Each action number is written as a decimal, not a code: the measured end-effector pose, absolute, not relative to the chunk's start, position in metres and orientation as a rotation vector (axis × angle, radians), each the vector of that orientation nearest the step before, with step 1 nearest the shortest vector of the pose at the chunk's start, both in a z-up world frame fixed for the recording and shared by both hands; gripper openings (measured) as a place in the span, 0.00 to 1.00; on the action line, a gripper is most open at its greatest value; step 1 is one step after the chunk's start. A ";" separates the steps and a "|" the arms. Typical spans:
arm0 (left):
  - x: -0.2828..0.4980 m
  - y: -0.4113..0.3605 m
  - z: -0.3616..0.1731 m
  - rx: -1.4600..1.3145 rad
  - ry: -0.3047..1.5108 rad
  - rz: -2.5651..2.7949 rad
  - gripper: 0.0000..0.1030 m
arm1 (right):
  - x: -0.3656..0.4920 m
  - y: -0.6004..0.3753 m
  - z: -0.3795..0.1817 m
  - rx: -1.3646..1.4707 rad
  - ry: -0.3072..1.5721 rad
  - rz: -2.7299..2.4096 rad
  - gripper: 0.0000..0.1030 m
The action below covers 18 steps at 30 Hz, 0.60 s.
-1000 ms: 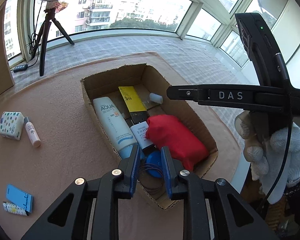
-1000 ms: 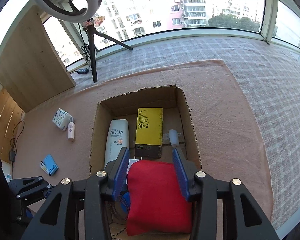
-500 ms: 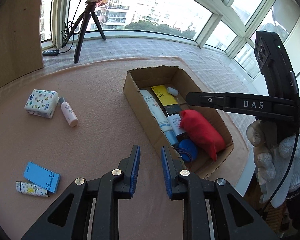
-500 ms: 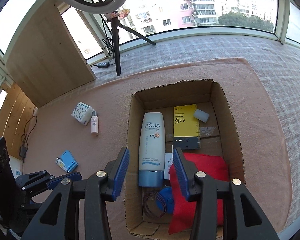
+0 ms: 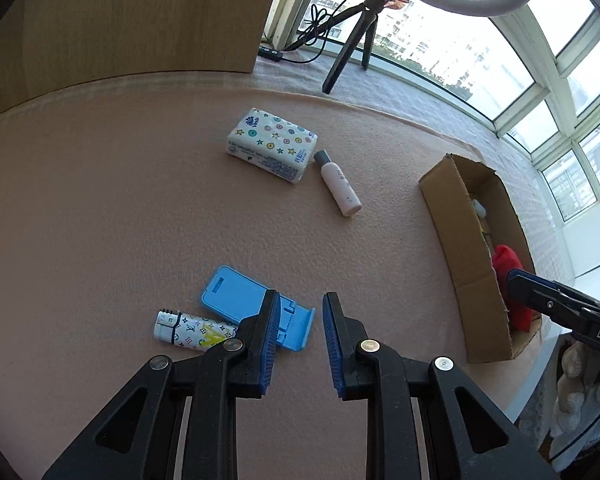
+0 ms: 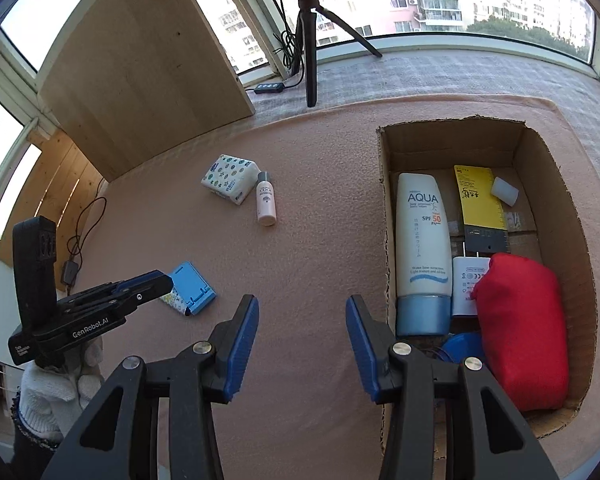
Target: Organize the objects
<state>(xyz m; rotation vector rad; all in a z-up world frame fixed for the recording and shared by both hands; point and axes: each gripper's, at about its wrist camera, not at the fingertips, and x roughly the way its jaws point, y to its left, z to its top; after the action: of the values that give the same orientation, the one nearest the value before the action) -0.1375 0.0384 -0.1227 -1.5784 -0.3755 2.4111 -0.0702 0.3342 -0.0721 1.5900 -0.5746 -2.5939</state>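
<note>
Left wrist view: left tongs [image 5: 300, 312] apart, empty, over the blue phone stand [image 5: 252, 308], whose near edge and the patterned tube [image 5: 192, 330] beside it are partly hidden by a finger; cardboard box [image 5: 456, 248] seen side-on, contents mostly hidden. Right wrist view: right tongs [image 6: 302, 314] apart, empty, above pink mat [image 6: 320, 208] beside the box; blue round item [image 6: 462, 344] half-hidden, unclear what.

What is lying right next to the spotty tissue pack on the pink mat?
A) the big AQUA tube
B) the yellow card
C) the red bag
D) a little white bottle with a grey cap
D: the little white bottle lies beside the spotty tissue pack on the pink mat; the others are in the cardboard box.
</note>
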 end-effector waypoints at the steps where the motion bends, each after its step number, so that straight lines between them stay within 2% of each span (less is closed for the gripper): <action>1: -0.141 0.030 -0.126 -1.593 -0.391 2.416 0.23 | -0.069 0.329 -0.073 1.587 -0.571 -2.592 0.40; 5: -0.153 0.008 -0.139 -1.645 -0.467 2.411 0.32 | -0.067 0.316 -0.078 1.591 -0.594 -2.561 0.40; 9: -0.161 -0.001 -0.150 -1.672 -0.510 2.404 0.32 | -0.064 0.312 -0.083 1.606 -0.615 -2.547 0.40; 18: -0.168 0.007 -0.170 -1.715 -0.471 2.364 0.32 | -0.053 0.321 -0.091 1.642 -0.665 -2.545 0.40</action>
<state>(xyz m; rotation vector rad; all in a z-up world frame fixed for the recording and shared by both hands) -0.1685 0.0073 -0.1702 -1.7150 -0.4708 2.3640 -0.0530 0.3211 -0.0909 1.6415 -0.6648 -2.5453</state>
